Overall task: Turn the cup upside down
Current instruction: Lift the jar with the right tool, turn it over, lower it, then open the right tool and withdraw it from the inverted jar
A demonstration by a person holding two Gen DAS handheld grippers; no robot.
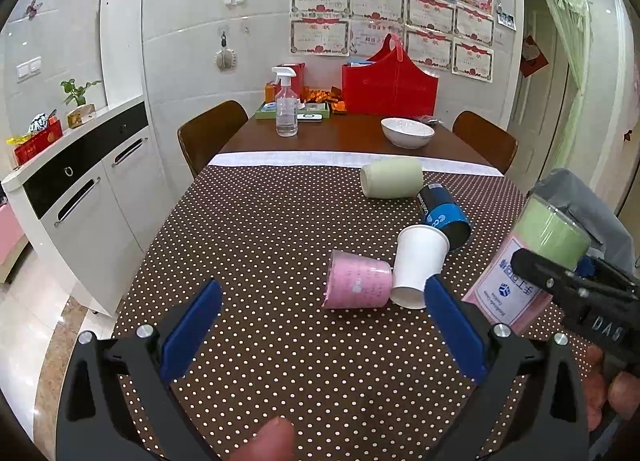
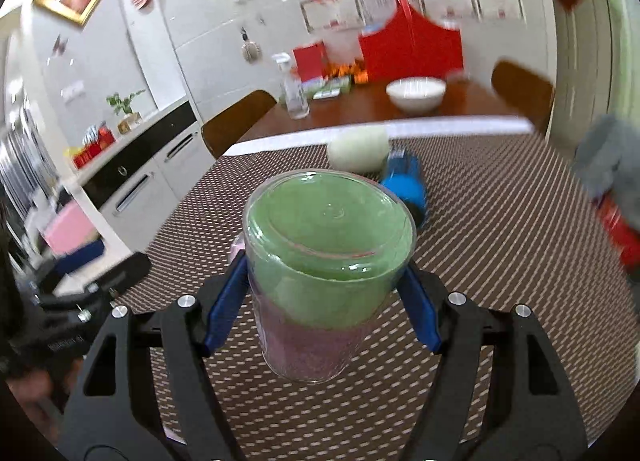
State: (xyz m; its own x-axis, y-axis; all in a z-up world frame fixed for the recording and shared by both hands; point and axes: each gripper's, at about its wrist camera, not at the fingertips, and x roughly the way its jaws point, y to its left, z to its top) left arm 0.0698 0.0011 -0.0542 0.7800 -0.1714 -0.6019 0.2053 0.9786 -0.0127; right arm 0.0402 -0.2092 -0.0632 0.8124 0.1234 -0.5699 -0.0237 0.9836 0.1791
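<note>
A: What is carried on the worktop (image 1: 256, 221), taken from the largest thing down?

B: One red bag (image 1: 390, 85), one spray bottle (image 1: 286, 105) and one white bowl (image 1: 407, 132) are seen at the far end. Four cups are counted lying on their sides on the dotted cloth: one pale green (image 1: 392, 178), one blue (image 1: 443, 216), one white paper (image 1: 420, 265) and one pink (image 1: 357, 281). A fifth, the clear cup (image 2: 326, 273) with green and pink bands, is held off the cloth.

A: How is it held?

B: It is clamped across its body by the right tool (image 2: 324, 301), at the near right of the worktop, with the flat green end turned toward the camera. The left tool (image 1: 324, 337) is spread wide with nothing between its pads, just short of the pink cup.

A: How is the turn best done?

B: The squeeze should be kept firm, since clear plastic is judged slippery. The wrist should be rolled until the open mouth faces down, and a bare patch of cloth apart from the four fallen cups should be chosen. Release is advised only once the rim sits level.
</note>
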